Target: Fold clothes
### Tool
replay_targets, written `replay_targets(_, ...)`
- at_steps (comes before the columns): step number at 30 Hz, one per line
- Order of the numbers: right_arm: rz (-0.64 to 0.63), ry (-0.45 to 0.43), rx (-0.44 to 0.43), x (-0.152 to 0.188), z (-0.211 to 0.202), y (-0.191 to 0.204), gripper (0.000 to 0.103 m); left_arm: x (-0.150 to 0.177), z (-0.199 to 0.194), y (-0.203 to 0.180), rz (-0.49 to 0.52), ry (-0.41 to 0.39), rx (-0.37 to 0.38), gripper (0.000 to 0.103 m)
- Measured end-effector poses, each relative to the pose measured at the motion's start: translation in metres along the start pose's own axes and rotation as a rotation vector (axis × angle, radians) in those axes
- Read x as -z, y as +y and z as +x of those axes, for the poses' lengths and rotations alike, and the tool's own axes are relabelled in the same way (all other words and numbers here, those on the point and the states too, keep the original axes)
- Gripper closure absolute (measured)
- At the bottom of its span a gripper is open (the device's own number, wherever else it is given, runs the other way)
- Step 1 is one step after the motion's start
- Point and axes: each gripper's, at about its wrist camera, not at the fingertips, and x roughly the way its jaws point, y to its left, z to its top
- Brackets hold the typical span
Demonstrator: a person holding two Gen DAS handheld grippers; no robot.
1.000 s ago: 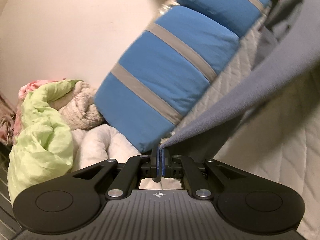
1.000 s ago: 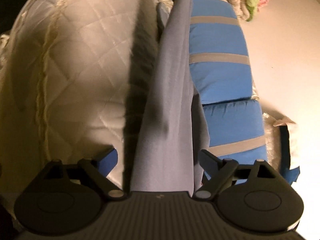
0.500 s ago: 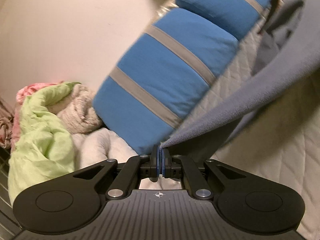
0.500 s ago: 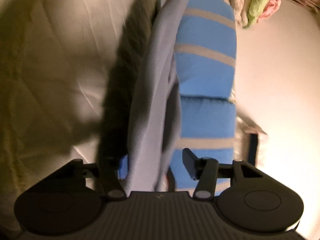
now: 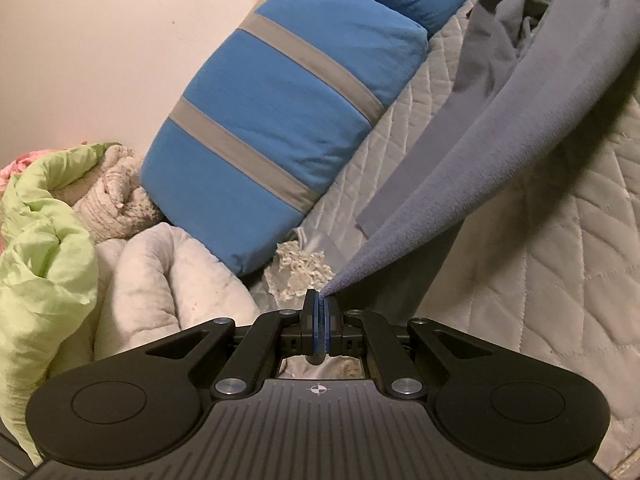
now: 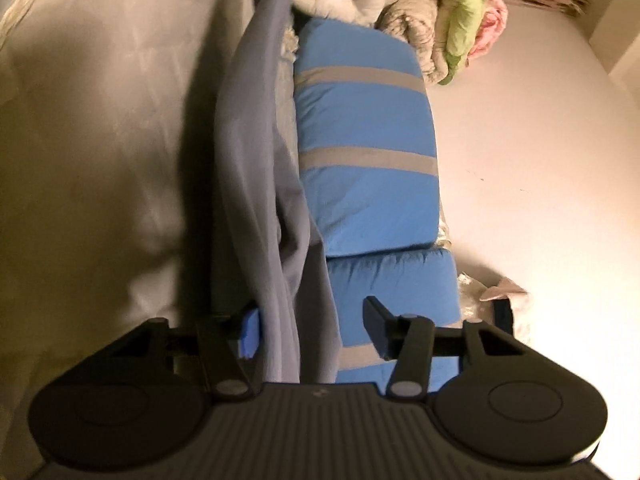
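A grey fleece garment (image 5: 480,160) stretches over the quilted bed from upper right down to my left gripper (image 5: 321,320), which is shut on its pointed corner. In the right wrist view the same garment (image 6: 248,160) runs as a long band away from me and passes between the fingers of my right gripper (image 6: 314,328). Those jaws are closing. The cloth lies against the left blue pad (image 6: 250,332), while the right finger (image 6: 378,328) stands apart from it.
Two blue pillows with grey stripes (image 5: 272,120) (image 6: 368,152) lean on the wall along the bed's edge. A heap of light green (image 5: 40,260), beige and white laundry (image 5: 168,280) lies past them. The cream quilted bedspread (image 5: 560,280) lies under the garment.
The left gripper has sunk a little with the corner still pinched. The right jaws have narrowed around the garment, and that gripper has shifted sideways along the pillows.
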Motion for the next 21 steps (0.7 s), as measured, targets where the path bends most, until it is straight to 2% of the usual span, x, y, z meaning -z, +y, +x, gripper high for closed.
replay_targets(2, 0.046, -0.004, -0.032, -0.002, 0.004, -0.009, 0.074, 0.002, 0.002, -0.002, 0.007, 0.004, 0.007, 0.1)
replay_targets(5, 0.225, 0.013, -0.147, 0.0, 0.001, -0.037, 0.089, 0.006, 0.002, -0.008, 0.041, 0.004, 0.021, 0.1)
replay_targets(7, 0.374, 0.038, -0.276, 0.005, 0.0, -0.062, 0.097, 0.011, 0.002, -0.012, 0.064, 0.004, 0.04, 0.1)
replay_targets(11, 0.613, 0.054, -0.5, 0.023, 0.001, -0.107, 0.1, 0.022, -0.003, -0.018, 0.096, 0.001, 0.107, 0.1)
replay_targets(16, 0.814, 0.04, -0.743, 0.051, 0.004, -0.142, 0.101, 0.035, -0.011, -0.028, 0.154, 0.003, 0.204, 0.1)
replay_targets(18, 0.839, 0.047, -0.787, 0.06, 0.006, -0.14, 0.101, 0.04, -0.014, -0.031, 0.163, 0.008, 0.259, 0.1)
replay_targets(21, 0.782, 0.064, -0.792, 0.06, 0.0, -0.123, 0.1, 0.047, -0.02, -0.037, 0.202, 0.026, 0.341, 0.098)
